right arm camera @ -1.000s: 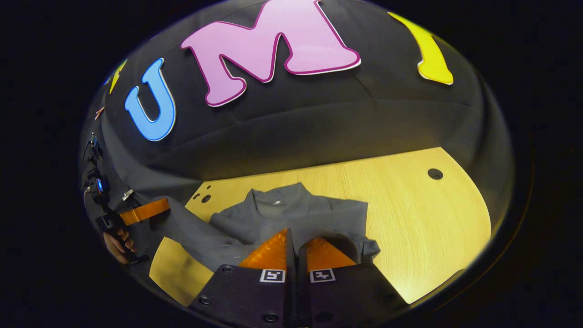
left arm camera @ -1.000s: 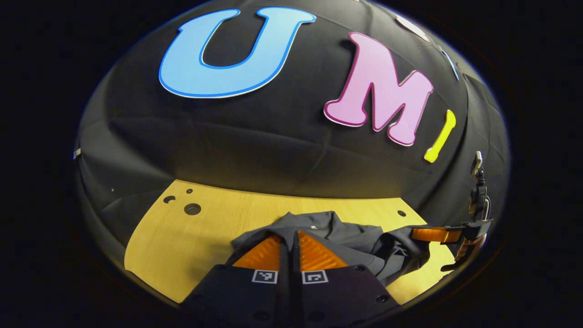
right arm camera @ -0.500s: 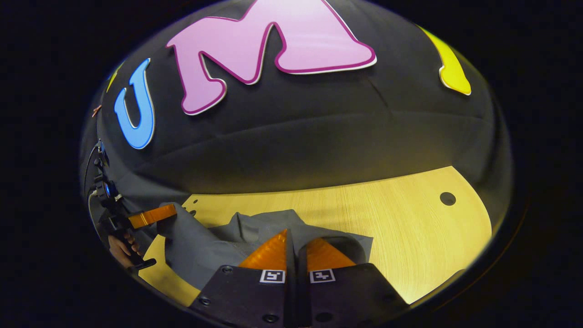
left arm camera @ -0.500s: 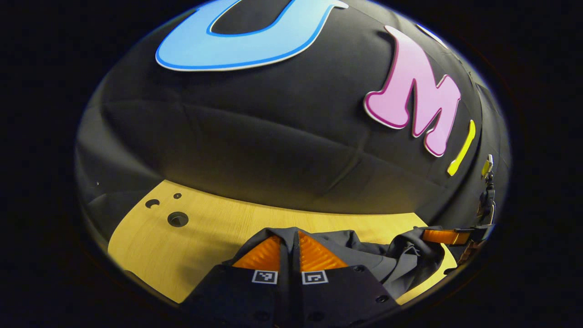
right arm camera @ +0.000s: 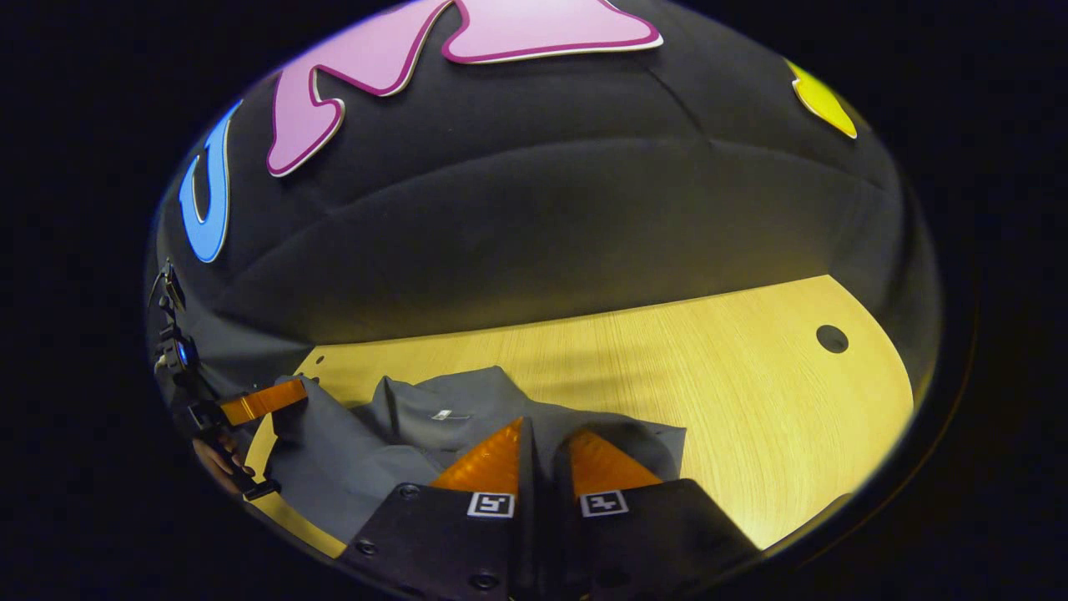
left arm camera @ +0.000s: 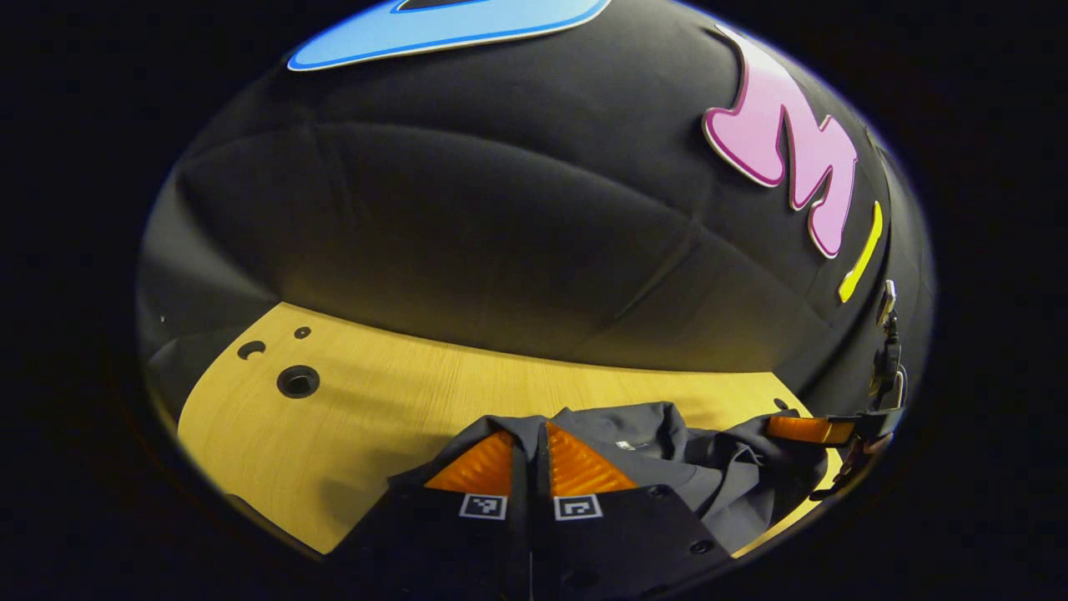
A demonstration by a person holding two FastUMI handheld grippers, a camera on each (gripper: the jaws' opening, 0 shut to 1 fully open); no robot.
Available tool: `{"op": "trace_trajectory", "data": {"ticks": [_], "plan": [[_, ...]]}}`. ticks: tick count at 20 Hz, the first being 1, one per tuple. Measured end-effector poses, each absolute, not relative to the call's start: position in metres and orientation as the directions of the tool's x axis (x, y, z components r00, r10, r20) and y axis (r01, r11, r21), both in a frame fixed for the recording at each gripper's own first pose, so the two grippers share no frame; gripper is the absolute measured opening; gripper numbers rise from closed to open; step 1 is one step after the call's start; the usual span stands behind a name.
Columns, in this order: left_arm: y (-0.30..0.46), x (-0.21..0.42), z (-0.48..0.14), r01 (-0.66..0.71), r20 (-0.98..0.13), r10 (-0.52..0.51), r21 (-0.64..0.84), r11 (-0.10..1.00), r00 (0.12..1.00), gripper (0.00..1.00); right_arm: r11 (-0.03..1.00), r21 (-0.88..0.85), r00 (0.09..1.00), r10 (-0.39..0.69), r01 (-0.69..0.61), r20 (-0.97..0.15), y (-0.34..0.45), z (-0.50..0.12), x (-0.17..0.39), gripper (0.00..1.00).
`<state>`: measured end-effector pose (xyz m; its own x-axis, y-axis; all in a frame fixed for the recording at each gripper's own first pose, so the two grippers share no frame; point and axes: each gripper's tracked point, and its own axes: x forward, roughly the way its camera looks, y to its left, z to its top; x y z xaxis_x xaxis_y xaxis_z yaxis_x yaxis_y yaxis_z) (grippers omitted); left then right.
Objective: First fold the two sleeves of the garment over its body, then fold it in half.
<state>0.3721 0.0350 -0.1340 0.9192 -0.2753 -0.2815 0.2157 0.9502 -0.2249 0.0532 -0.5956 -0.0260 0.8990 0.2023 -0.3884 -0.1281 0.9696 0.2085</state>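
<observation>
The left gripper [left arm camera: 538,430] is seen with its fingers drawn together on a fold of the garment [left arm camera: 667,459], a thin edge of grey cloth being pinched between them; in the right gripper view the same gripper [right arm camera: 288,392] is seen farther off at the left, clamped on a raised corner of cloth, with a hand [right arm camera: 219,463] on its handle below. The right gripper [right arm camera: 542,430] is likewise closed on the cloth, a narrow gap being left between its fingers where the fabric is caught, and it is seen from the left gripper view at the far right [left arm camera: 780,427] with the cloth gathered up to it. Between the two grippers the garment is held lifted and slack, while its collar and label lie on the table [right arm camera: 751,401] just ahead of the fingers. The sleeves are judged to be already folded in, since none is seen spread to the side, though this cannot be told for certain. The step in hand is judged to be the fold in half. For the next move, both held corners would need to be carried forward together over the collar end, kept level, lowered until edge meets edge, and only then released.
</observation>
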Motion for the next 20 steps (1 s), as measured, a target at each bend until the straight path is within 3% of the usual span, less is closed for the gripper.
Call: {"op": "trace_trajectory", "data": {"ticks": [3, 4, 5, 6, 7, 8, 9, 10, 12, 13, 14, 20], "plan": [[0.040, 0.358, -0.114, 0.196, -0.254, -0.254, -0.234, 0.952, 0.933, 0.18, 0.976, 0.183, 0.915, 0.180, -0.120, -0.362, -0.603, -0.007, 0.041, 0.31], [0.042, 0.356, -0.108, 0.195, -0.243, -0.249, -0.225, 0.955, 0.938, 0.33, 0.977, 0.184, 0.921, 0.170, -0.110, -0.350, -0.606, 0.002, 0.037, 0.48], [0.046, 0.351, -0.098, 0.194, -0.230, -0.239, -0.200, 0.960, 0.943, 0.35, 0.973, 0.200, 0.924, 0.177, -0.113, -0.339, -0.606, 0.011, 0.030, 0.64], [0.050, 0.345, -0.086, 0.191, -0.215, -0.225, -0.167, 0.967, 0.950, 0.50, 0.971, 0.213, 0.929, 0.174, -0.107, -0.327, -0.608, 0.020, 0.023, 0.61], [0.053, 0.337, -0.071, 0.189, -0.196, -0.213, -0.133, 0.973, 0.957, 0.65, 0.971, 0.219, 0.934, 0.168, -0.101, -0.314, -0.609, 0.029, 0.016, 0.82], [0.054, 0.325, -0.054, 0.192, -0.174, -0.207, -0.101, 0.976, 0.963, 0.76, 0.972, 0.214, 0.942, 0.155, -0.093, -0.298, -0.613, 0.038, 0.008, 0.82], [0.054, 0.314, -0.038, 0.193, -0.149, -0.202, -0.070, 0.979, 0.968, 0.67, 0.976, 0.202, 0.949, 0.140, -0.084, -0.281, -0.616, 0.047, -0.001, 0.77], [0.054, 0.301, -0.020, 0.193, -0.121, -0.196, -0.037, 0.981, 0.973, 0.82, 0.979, 0.188, 0.957, 0.124, -0.076, -0.261, -0.619, 0.057, -0.011, 0.94], [0.053, 0.274, 0.013, 0.188, -0.060, -0.186, 0.027, 0.982, 0.981, 0.95, 0.985, 0.166, 0.971, 0.092, -0.056, -0.222, -0.624, 0.077, -0.031, 0.99], [0.051, 0.258, 0.029, 0.189, -0.029, -0.188, 0.054, 0.981, 0.982, 0.96, 0.985, 0.164, 0.976, 0.083, -0.050, -0.201, -0.624, 0.088, -0.043, 0.87], [0.048, 0.242, 0.043, 0.189, 0.002, -0.189, 0.077, 0.979, 0.982, 0.96, 0.986, 0.162, 0.981, 0.073, -0.044, -0.181, -0.625, 0.098, -0.053, 0.99], [0.013, 0.148, 0.078, 0.251, 0.064, -0.257, 0.088, 0.964, 0.964, 0.96, 0.994, 0.113, 0.993, 0.023, -0.009, -0.119, -0.623, 0.132, -0.129, 0.98]]}}
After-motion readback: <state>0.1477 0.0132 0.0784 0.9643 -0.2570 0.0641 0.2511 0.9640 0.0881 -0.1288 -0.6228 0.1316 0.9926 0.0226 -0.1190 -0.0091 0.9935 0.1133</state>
